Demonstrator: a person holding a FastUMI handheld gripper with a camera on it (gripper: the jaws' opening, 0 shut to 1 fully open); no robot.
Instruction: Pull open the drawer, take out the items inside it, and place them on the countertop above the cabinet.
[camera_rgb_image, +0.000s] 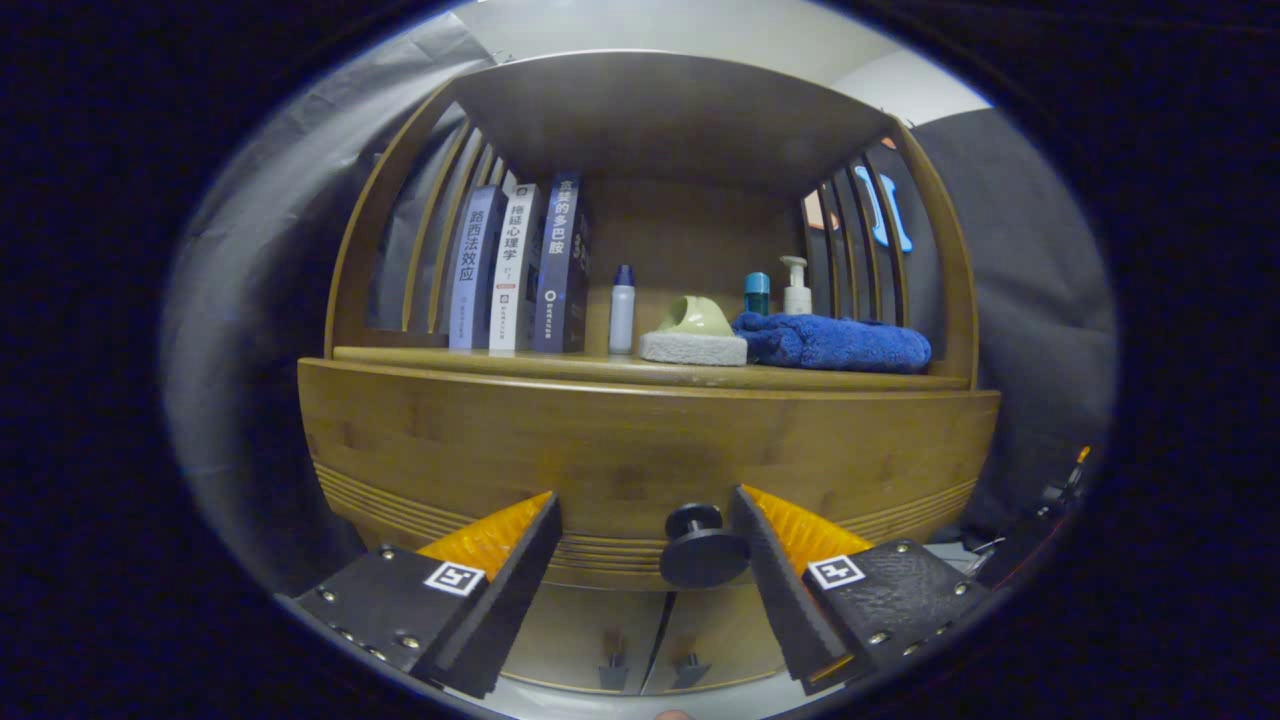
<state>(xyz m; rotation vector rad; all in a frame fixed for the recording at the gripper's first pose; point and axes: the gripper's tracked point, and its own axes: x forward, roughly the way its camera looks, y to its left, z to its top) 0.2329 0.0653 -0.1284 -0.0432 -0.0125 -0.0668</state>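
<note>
A wooden counter (850, 378) tops the cabinet, under a slatted shelf frame. On it, from left to right: three upright books (520, 268), a small white bottle with a blue cap (622, 310), a pale green holder on a grey-white sponge (693, 335), and a folded blue towel (835, 342). Behind the towel stand a teal-capped bottle (757, 292) and a white pump bottle (796, 288).

The drawer (640, 455) sits closed, so whatever lies inside it is hidden behind its wooden front. The gripper (645, 520) has its fingers spread, and the right finger (775, 570) covers the right edge of the black knob (700, 548) at lower centre. Behind the blue towel (835, 342), right of centre, the bases of the teal bottle (757, 292) and pump bottle (797, 285) are hidden.
</note>
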